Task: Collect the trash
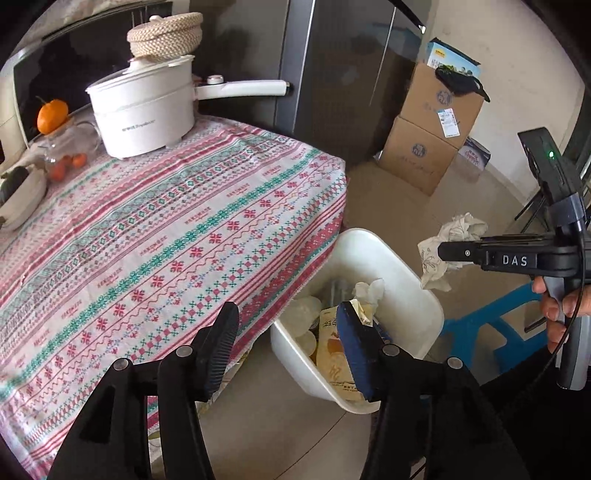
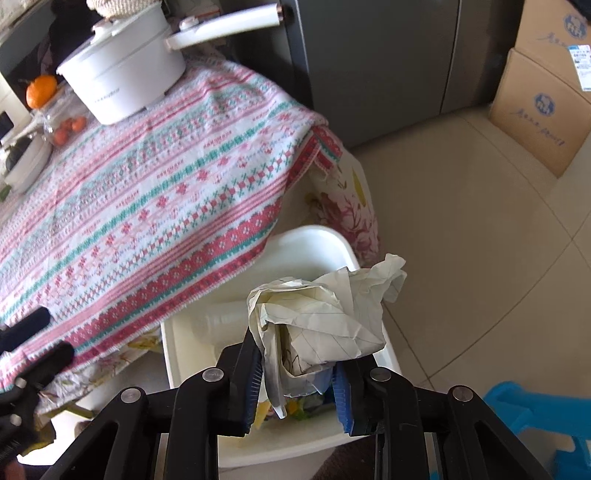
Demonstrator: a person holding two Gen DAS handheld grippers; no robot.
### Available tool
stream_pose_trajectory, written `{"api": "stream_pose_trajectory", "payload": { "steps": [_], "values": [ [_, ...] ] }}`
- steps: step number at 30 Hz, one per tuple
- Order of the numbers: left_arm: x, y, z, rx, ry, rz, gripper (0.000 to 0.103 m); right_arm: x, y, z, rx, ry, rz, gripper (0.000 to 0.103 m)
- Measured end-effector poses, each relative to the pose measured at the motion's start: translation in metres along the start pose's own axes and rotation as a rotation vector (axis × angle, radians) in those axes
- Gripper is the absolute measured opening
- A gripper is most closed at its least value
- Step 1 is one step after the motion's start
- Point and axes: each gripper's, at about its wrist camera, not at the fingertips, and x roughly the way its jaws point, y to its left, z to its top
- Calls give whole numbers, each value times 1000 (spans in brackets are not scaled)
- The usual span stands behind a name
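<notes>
A white trash bin point(image 1: 373, 254) stands on the floor against the table's corner. It holds a yellow packet point(image 1: 330, 347), a tissue point(image 1: 367, 290) and clear plastic pieces. My left gripper point(image 1: 288, 310) hangs open over the bin's near end, with nothing between its pads. My right gripper point(image 2: 295, 354) is shut on a crumpled sheet of lined paper point(image 2: 325, 310) right above the bin point(image 2: 314, 240). In the left wrist view the right gripper point(image 1: 458, 253) comes in from the right with that paper point(image 1: 448, 236) bunched at its tip. The left gripper's fingers point(image 2: 37, 321) show at the right wrist view's left edge.
The table wears a pink and green patterned cloth point(image 1: 166, 221). On it stand a white pot with a long handle point(image 1: 144, 107), a woven basket point(image 1: 166, 35), an orange point(image 1: 51, 116) and a glass jar. Cardboard boxes point(image 1: 428, 140), a blue stool point(image 1: 491, 332) and a dark fridge point(image 1: 332, 74) surround the tiled floor.
</notes>
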Motion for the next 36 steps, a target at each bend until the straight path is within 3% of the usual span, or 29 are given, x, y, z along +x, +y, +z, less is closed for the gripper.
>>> {"api": "stream_pose_trajectory", "payload": {
  "steps": [5, 9, 11, 19, 25, 29, 32, 36],
  "values": [
    [-7, 12, -3, -34, 6, 15, 60, 19, 2, -3, 0, 77, -14, 34],
    [-11, 17, -6, -51, 12, 34, 71, 23, -1, -2, 42, 92, -13, 65],
    [-14, 16, -7, -49, 13, 58, 74, 19, -3, -2, 57, 79, -16, 71],
    [-36, 11, -10, -28, -1, 188, 88, -12, 1, 1, 75, -32, 34, 76],
    [-61, 7, -18, -37, -25, 269, 93, -58, 19, -10, 12, -204, 1, 82],
    [-85, 5, -26, -74, -72, 294, 94, -81, 40, -29, -50, -292, 7, 86],
    [-98, 1, -31, -74, -109, 321, 94, -93, 58, -47, -106, -341, -12, 96],
    [-107, 0, -36, -102, -130, 317, 95, -101, 77, -63, -156, -398, -56, 98]
  ]
}}
